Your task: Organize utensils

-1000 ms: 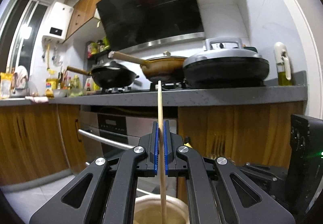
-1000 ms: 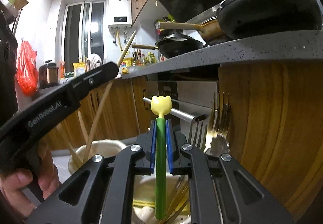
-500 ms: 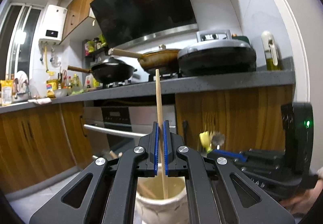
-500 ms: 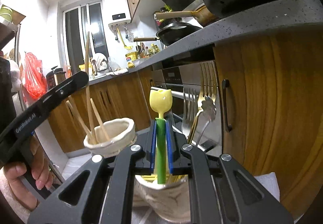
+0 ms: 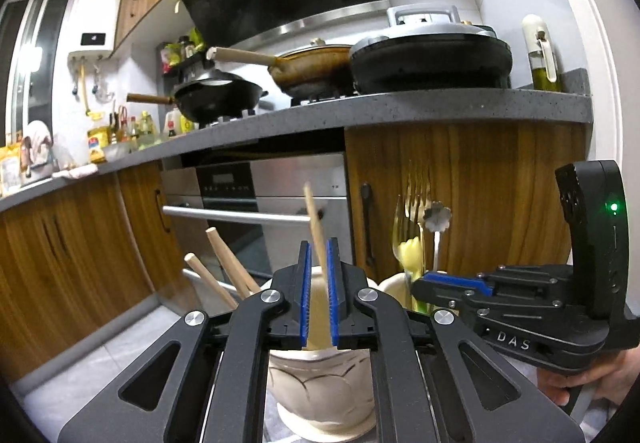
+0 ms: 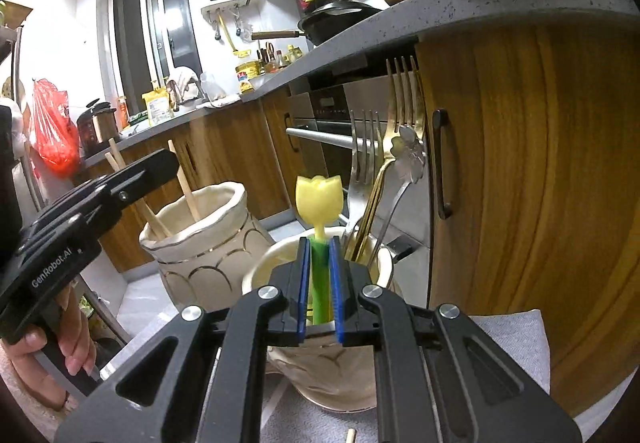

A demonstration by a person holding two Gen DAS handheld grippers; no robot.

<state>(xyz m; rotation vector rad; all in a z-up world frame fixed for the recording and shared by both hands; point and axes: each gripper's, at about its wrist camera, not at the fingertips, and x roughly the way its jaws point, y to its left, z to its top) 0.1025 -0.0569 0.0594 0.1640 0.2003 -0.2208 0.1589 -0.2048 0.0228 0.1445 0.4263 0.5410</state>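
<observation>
Overhead, the gray counter edge (image 5: 440, 107) juts out above both jars, and a wooden cupboard door (image 6: 540, 183) closes off the right side; open floor is seen only to the left, in front of the oven (image 5: 276, 191). Two cream jars are set just beside each other on a pale cloth (image 6: 512, 335). The left jar (image 5: 320, 391) is already occupied by two slanting chopsticks (image 5: 228, 263). The right jar (image 6: 332, 375) is crowded along its far side by a gold fork (image 6: 404, 103), a silver fork (image 6: 366, 147) and a flower-ended handle (image 6: 408, 151).

The left gripper (image 5: 318, 247) is held over the left jar. Its jaws have just been opening, and a blurred, tilted chopstick (image 5: 314, 219) is seen loose between them, its lower end inside the jar. The right gripper (image 6: 319, 243) is clenched on a green stick (image 6: 320, 283) topped by a yellow tulip, kept upright with its foot inside the right jar.
</observation>
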